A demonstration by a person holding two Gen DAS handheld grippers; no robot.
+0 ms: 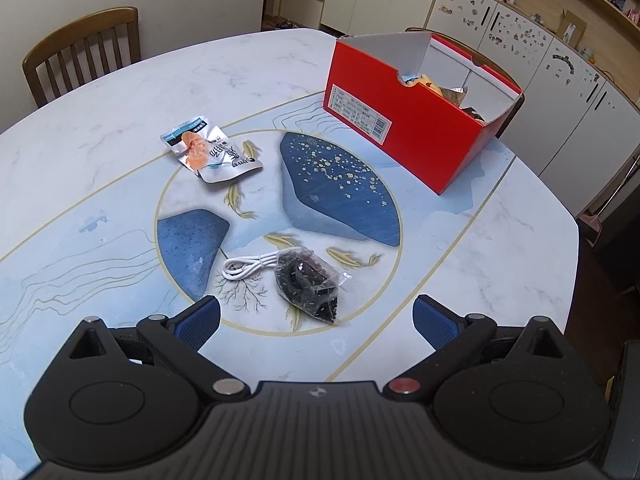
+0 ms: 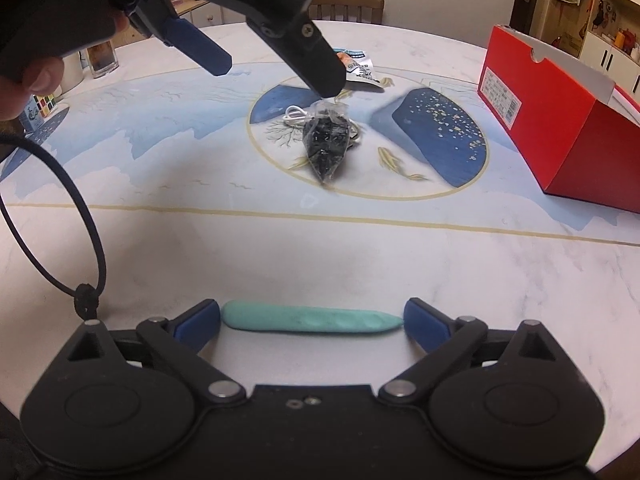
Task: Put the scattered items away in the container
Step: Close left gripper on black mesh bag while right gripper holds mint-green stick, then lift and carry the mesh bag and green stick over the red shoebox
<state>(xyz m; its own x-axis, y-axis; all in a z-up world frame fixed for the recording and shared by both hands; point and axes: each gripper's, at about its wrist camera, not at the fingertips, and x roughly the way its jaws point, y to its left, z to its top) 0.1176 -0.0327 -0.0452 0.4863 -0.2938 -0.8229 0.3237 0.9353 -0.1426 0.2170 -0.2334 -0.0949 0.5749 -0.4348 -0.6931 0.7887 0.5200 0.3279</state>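
Right wrist view: the right gripper [image 2: 312, 318] is being held low over the marble-patterned table [image 2: 280, 248], jaws spread wide. A teal, soft-looking stick [image 2: 312, 321], rounded at one end and tapered at the other, is lying flat crosswise between the blue pads [image 2: 196, 322]; whether the pads are touching its ends cannot be told. Farther off, a clear bag of dark pieces [image 2: 326, 146] is lying on the table's painted circle, partly over a coiled white cable [image 2: 294, 114]. The left gripper [image 2: 276, 68] is being held above them, jaws apart and nothing between them. Beyond, a silver snack pouch [image 2: 362, 70] is lying flat. A red cardboard box [image 2: 560, 120] is standing open at the far right, with items already showing inside it in the left wrist view.
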